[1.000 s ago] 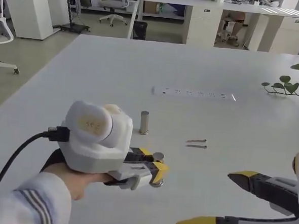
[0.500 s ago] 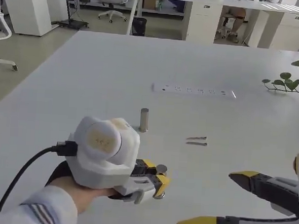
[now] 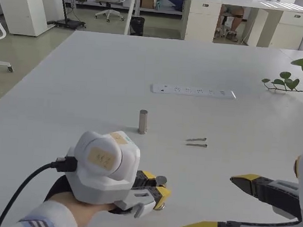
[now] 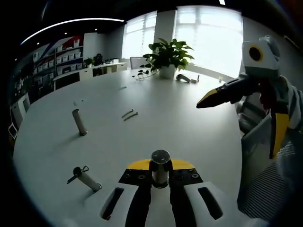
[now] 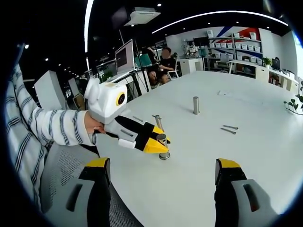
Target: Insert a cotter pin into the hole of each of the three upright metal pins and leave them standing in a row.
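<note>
My left gripper [image 3: 158,188] is shut on an upright metal pin [image 4: 160,163], whose foot rests on the white table [image 3: 92,79] in the right gripper view. Beside it in the left gripper view stands a second pin [image 4: 85,178] with a cotter pin through its top. A bare third pin [image 3: 143,121] stands farther out. Two loose cotter pins [image 3: 196,142] lie to its right. My right gripper [image 3: 223,205] hangs open at the near right, holding nothing.
A white power strip [image 3: 194,91] lies across the table beyond the pins. Plant leaves [image 3: 292,81] reach in at the right edge. Desks, chairs and a seated person [image 5: 165,59] are beyond the table.
My left gripper has drawn nearer to me with the pin in it, away from the bare pin. The right gripper has stayed put.
</note>
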`<state>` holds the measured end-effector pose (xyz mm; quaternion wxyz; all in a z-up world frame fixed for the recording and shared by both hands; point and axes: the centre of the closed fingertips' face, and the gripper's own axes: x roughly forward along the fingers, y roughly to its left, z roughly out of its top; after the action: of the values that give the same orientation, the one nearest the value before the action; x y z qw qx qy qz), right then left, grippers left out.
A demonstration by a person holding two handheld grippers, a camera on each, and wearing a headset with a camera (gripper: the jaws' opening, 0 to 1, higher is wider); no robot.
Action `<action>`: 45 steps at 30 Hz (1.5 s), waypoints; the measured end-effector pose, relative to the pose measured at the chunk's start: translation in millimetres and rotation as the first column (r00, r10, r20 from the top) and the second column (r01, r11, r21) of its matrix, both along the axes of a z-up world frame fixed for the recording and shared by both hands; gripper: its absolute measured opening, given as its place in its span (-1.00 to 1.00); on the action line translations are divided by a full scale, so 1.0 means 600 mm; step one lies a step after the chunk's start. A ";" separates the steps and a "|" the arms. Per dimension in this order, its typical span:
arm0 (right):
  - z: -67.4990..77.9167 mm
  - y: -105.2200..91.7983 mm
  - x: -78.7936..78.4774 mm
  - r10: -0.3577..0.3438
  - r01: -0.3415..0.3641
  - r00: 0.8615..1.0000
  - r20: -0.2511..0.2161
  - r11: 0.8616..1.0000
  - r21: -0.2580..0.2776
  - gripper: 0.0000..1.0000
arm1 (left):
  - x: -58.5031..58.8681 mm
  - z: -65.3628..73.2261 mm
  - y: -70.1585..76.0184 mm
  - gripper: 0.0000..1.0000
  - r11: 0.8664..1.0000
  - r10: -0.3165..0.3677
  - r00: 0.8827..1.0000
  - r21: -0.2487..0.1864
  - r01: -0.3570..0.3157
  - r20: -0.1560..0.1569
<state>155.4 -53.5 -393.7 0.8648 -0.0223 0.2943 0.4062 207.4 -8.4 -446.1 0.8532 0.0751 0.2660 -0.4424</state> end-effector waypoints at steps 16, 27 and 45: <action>-0.002 0.000 -0.005 -0.003 0.003 1.000 -0.001 1.000 -0.013 0.79 | -0.005 -0.013 -0.001 -0.81 1.000 0.003 1.000 -0.001 -0.003 -0.003; -0.006 0.002 -0.009 -0.003 0.003 1.000 -0.007 1.000 -0.013 0.79 | -0.004 -0.013 -0.002 -0.81 1.000 0.009 1.000 0.004 -0.009 0.005; -0.010 -0.002 -0.011 -0.001 0.001 1.000 -0.010 1.000 -0.005 0.78 | -0.012 -0.017 -0.009 -0.81 1.000 0.014 1.000 0.008 -0.014 0.006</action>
<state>149.0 -54.5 -399.8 0.8635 -0.0222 0.2999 0.4050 200.1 -13.8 -456.0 0.8568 0.0780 0.2656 -0.4351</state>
